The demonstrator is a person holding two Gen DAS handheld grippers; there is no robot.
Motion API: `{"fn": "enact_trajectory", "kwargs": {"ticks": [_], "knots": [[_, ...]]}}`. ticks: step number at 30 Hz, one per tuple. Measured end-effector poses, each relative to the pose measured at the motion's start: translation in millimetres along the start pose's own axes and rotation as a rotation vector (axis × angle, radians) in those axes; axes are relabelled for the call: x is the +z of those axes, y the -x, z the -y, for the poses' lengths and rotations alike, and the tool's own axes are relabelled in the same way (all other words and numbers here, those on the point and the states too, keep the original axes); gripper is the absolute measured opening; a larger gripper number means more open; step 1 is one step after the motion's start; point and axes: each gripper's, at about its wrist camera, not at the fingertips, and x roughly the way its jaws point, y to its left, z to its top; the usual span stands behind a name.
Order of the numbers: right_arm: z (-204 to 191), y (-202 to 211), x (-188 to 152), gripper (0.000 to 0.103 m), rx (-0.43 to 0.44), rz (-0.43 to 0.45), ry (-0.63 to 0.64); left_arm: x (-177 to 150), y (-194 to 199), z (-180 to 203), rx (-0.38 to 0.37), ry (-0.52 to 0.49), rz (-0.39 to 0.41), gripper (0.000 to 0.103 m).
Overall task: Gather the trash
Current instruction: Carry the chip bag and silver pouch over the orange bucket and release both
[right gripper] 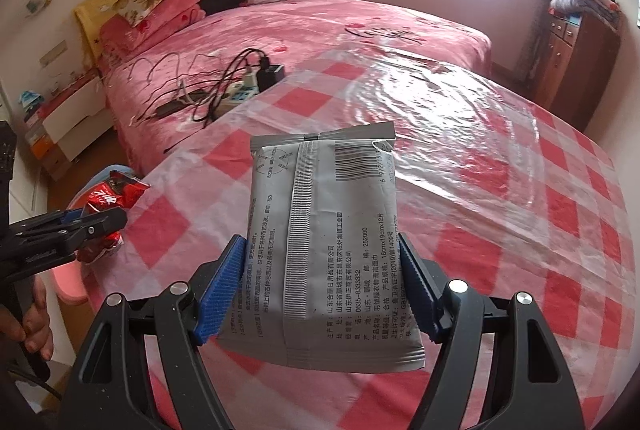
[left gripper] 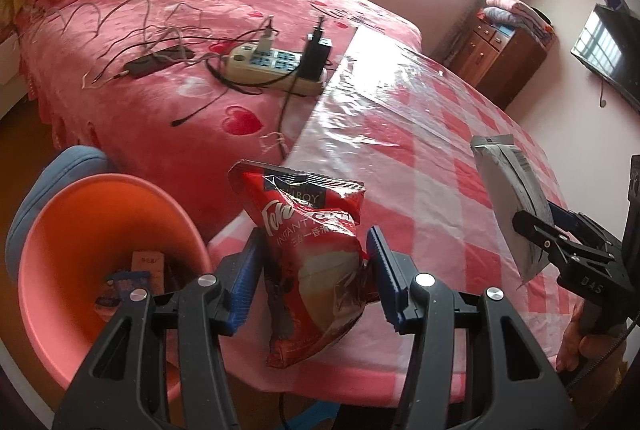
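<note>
My left gripper (left gripper: 316,270) is shut on a red instant-drink packet (left gripper: 316,262) and holds it upright above the table's near edge, just right of the orange bin (left gripper: 68,230). My right gripper (right gripper: 324,282) is shut on a grey wipes packet (right gripper: 332,230) and holds it upright over the checked tablecloth (right gripper: 500,230). The grey packet (left gripper: 508,198) and right gripper (left gripper: 536,230) show at the right of the left wrist view. The red packet (right gripper: 112,198) and left gripper (right gripper: 92,226) show at the left of the right wrist view.
The orange bin holds a few wrappers (left gripper: 136,278). A blue cushion (left gripper: 60,174) sits behind it. On the pink bed (left gripper: 180,102) lie a power strip (left gripper: 272,66) with chargers and tangled cables (left gripper: 132,30). A wooden cabinet (left gripper: 500,54) stands at the far wall.
</note>
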Motion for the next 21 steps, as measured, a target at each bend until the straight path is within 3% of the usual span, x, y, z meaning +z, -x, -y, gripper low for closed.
{"fn": "enact_trajectory", "kwargs": {"ticks": [14, 21], "knots": [[-53, -11, 9, 0.074, 0.080, -0.036, 0.079, -9, 19, -53, 0.048, 0.086, 0.029, 0.053], [-99, -17, 19, 0.074, 0.152, -0.052, 0.152, -16, 32, -89, 0.095, 0.153, 0.042, 0.053]]}}
